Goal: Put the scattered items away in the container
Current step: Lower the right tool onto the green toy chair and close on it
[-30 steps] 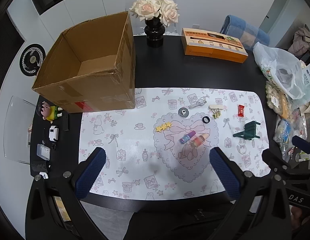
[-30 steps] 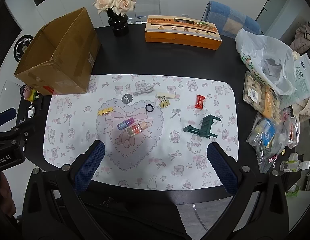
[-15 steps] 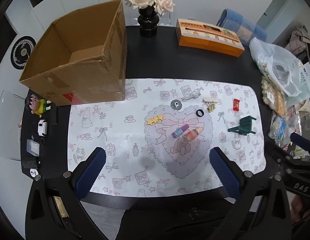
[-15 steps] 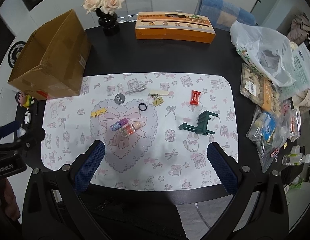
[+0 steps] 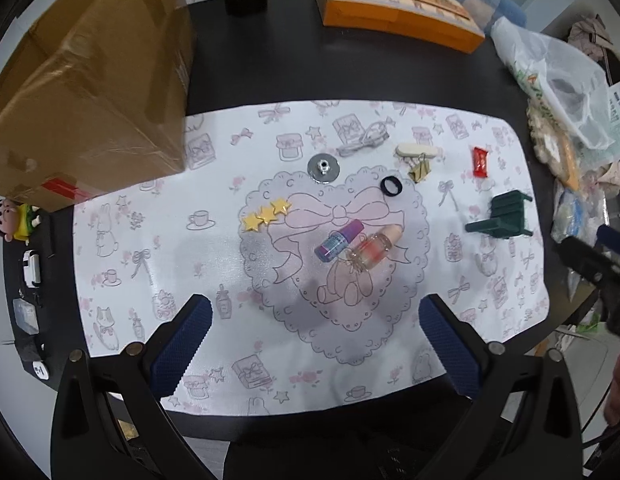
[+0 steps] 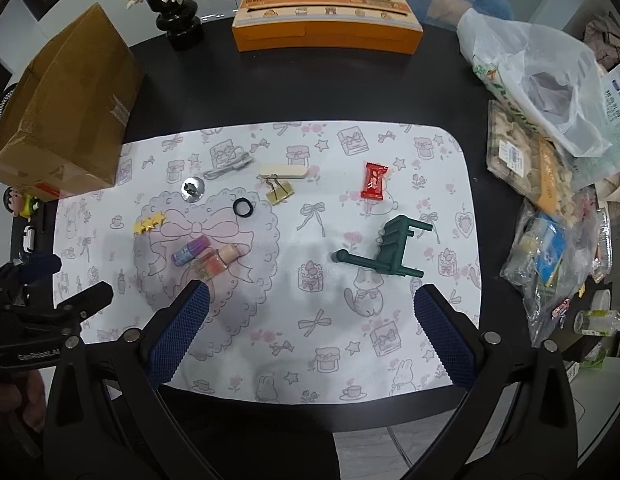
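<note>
Your left gripper (image 5: 315, 342) hangs above the patterned mat (image 5: 158, 264) with its fingers spread and empty — the purple vial (image 5: 339, 240) and the pink bottle (image 5: 374, 249) lie side by side on the heart print, ahead of and between them. Your right gripper (image 6: 310, 332) is likewise spread wide, holding nothing, with the toppled green toy chair (image 6: 390, 246) ahead between its fingers. The cardboard box (image 5: 90, 80) stands at the mat's far-left corner on the tabletop (image 5: 350, 68) — well apart from both.

bare mat (image 6: 310, 320) below the green toy chair (image 6: 390, 246); cardboard box (image 5: 90, 80) along the mat's left corner
</note>
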The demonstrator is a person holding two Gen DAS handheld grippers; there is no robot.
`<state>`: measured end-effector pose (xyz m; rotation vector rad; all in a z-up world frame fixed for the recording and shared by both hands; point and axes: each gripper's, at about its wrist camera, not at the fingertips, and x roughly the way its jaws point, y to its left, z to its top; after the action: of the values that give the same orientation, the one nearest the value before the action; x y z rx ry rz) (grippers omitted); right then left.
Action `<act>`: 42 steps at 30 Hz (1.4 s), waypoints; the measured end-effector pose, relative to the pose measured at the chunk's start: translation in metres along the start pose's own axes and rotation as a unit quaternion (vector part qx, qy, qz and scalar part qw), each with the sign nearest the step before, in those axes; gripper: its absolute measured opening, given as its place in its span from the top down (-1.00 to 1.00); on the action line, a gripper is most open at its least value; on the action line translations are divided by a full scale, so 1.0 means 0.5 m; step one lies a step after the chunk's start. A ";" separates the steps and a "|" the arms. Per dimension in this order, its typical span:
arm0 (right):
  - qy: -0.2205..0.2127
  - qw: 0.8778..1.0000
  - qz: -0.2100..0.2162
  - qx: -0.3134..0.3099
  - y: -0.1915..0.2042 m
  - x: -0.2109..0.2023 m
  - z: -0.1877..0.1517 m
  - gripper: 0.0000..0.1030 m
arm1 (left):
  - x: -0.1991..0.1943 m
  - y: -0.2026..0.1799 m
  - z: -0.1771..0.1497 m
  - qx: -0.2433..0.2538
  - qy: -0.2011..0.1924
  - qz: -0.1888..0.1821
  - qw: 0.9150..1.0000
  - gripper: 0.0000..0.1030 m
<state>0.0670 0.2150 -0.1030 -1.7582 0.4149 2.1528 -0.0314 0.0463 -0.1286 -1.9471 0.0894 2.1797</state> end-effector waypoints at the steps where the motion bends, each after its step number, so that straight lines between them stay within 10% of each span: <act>1: 0.002 1.000 -0.003 -0.001 -0.006 0.011 0.001 -1.00 | 0.014 -0.002 0.001 0.000 -0.001 0.004 1.000 -1.00; 36: 0.086 0.995 -0.053 -0.016 -0.113 0.291 0.007 -0.88 | 0.275 -0.086 0.042 0.032 0.064 0.000 0.997 -0.69; 42: 0.107 0.993 -0.051 -0.024 -0.115 0.318 0.006 -0.32 | 0.293 -0.074 0.041 0.029 0.072 0.005 0.997 -0.17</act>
<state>0.0600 0.2793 -0.2590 -1.9995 0.3203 1.9273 -0.0584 0.1040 -0.2670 -2.0745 0.1829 2.0164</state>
